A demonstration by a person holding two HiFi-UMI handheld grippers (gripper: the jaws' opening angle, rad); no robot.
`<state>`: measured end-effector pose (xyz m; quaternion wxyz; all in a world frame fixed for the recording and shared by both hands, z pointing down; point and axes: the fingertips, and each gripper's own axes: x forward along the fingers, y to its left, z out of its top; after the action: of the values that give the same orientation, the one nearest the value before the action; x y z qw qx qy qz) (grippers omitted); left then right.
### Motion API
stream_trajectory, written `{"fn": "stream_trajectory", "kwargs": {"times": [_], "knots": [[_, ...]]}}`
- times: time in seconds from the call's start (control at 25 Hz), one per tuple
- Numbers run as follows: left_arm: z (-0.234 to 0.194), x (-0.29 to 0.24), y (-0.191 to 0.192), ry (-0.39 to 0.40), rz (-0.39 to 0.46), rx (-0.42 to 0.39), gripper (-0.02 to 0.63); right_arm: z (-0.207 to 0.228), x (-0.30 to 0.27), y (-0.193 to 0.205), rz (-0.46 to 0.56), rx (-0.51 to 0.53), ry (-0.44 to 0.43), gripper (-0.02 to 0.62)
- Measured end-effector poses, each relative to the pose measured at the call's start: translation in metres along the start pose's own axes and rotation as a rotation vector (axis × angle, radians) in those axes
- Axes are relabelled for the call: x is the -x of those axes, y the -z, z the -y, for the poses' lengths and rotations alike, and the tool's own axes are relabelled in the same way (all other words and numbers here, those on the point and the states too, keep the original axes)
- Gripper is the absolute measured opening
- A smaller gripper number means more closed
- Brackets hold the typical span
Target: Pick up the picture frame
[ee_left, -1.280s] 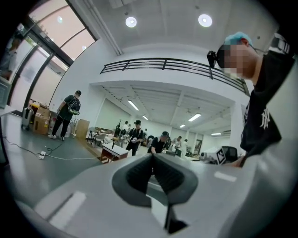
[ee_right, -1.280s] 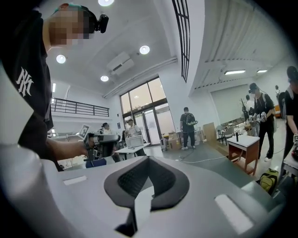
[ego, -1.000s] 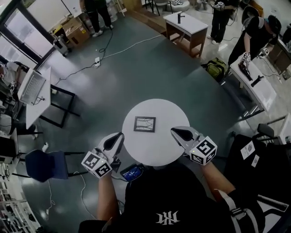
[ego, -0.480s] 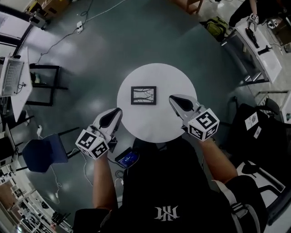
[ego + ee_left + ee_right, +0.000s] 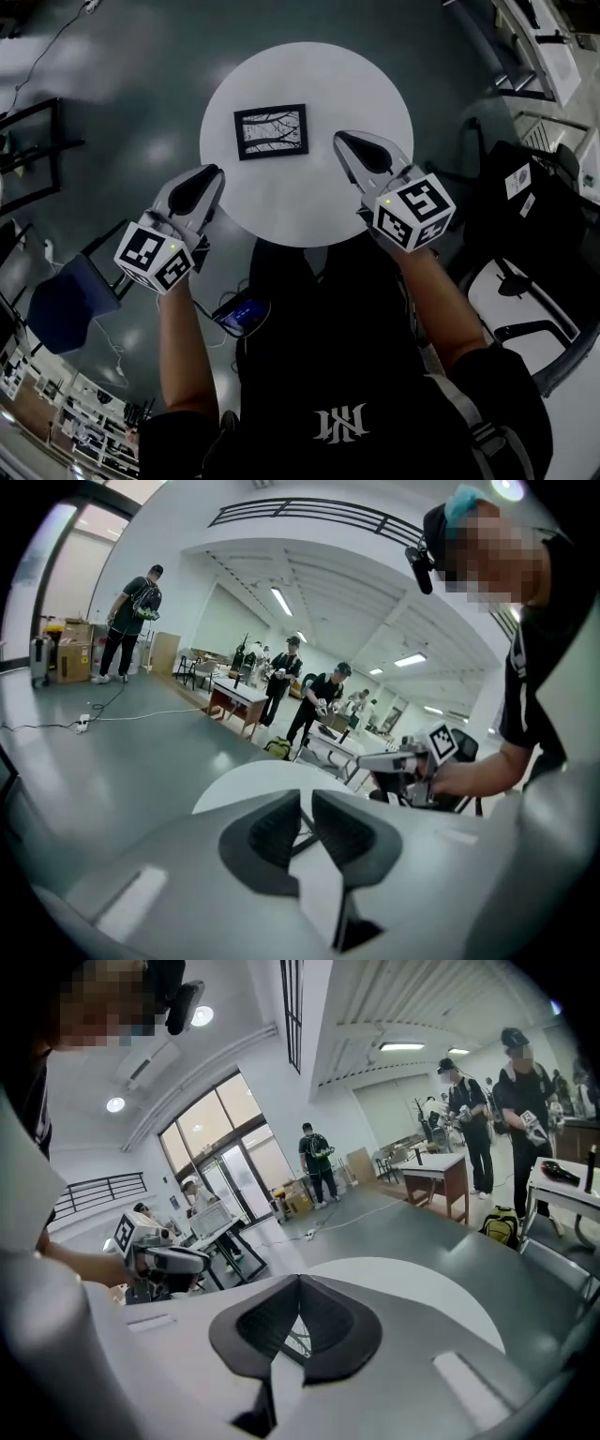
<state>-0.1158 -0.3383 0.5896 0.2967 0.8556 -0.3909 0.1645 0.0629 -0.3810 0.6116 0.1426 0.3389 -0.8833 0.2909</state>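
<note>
Head view: the frame [image 5: 271,131] lies flat on the round white table [image 5: 309,202], on the table's far left part. It is not picked up yet. The left gripper [image 5: 212,171] hangs just off the table's near left edge. The right gripper [image 5: 340,139] is over the table's right part, with its tip near the frame but not touching it.

Left gripper view: the jaws are opening and there is a thin gap between them. Nothing is in the gap. The table top shows past the jaws, and the frame is farther in on the table.

Right gripper view: the jaws are pressed together and hold nothing. A bit of the frame shows past their tip, on the table.

I think the step now is to get to the frame. The frame is flat and thin, so it may be hard to grab from the top. It would help to open the right jaws too, come in low over the table, and pinch one edge of the frame gently so it does not slide away
</note>
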Motion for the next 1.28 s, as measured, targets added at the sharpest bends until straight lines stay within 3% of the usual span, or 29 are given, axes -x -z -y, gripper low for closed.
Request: {"fn": "stream_trajectory", "kwargs": {"times": [0.4, 0.72, 1.08, 1.28], "knots": [[-0.045, -0.058, 0.072, 0.015, -0.076, 0.059, 0.048, 0.026, -0.055, 0.06, -0.042, -0.063, 0.009, 0.02], [-0.099, -0.099, 0.114, -0.017, -0.135, 0.103, 0.077, 0.037, -0.106, 0.099, -0.111, -0.137, 0.015, 0.048], [-0.106, -0.112, 0.136, -0.036, -0.198, 0.158, 0.114, 0.04, -0.13, 0.14, -0.227, -0.157, 0.02, 0.14], [-0.112, -0.116, 0.137, -0.058, -0.212, 0.157, 0.118, 0.043, -0.135, 0.151, -0.273, -0.162, 0.042, 0.141]]}}
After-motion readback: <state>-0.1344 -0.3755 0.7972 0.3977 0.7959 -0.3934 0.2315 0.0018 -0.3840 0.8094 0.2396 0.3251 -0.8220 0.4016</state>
